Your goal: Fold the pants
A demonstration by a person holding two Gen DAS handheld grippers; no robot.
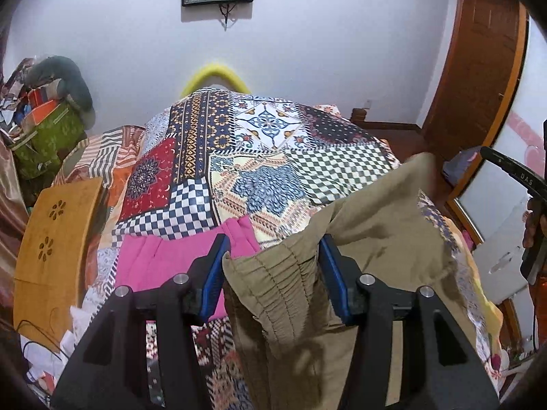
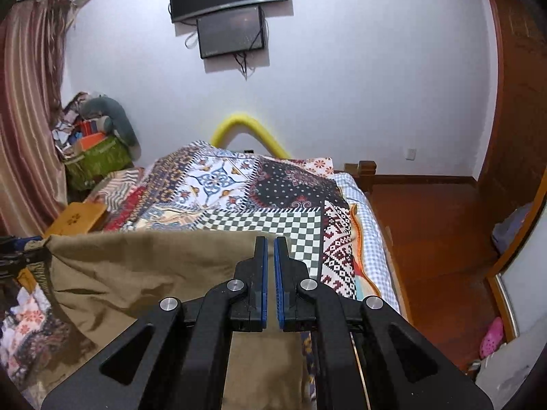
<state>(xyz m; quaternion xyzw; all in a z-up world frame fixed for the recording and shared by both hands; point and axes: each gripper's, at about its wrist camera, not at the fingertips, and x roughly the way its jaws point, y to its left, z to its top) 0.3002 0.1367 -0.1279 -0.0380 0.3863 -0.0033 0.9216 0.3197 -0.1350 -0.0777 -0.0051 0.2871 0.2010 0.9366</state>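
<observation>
Khaki pants (image 1: 376, 225) hang lifted over a patchwork quilt (image 1: 259, 157) on a bed. My left gripper (image 1: 273, 242) holds their gathered elastic waistband (image 1: 283, 280), bunched wide between its blue pads. The cloth drops away below it. In the right wrist view the pants (image 2: 143, 266) stretch as a taut sheet from the left gripper (image 2: 17, 256) at the frame's left edge across to my right gripper (image 2: 270, 239). That gripper is shut, and the cloth's top edge ends at its fingertips. The pinch itself is hidden behind the pads. A hand and the right gripper's black body (image 1: 512, 174) show at the far right.
A pink garment (image 1: 164, 259) lies on the quilt left of the pants. A wooden lap tray (image 1: 58, 232) and a green bag (image 1: 48, 140) with piled things sit at the bed's left. Two screens (image 2: 232, 30) hang on the far wall. Wooden floor (image 2: 427, 239) runs along the right.
</observation>
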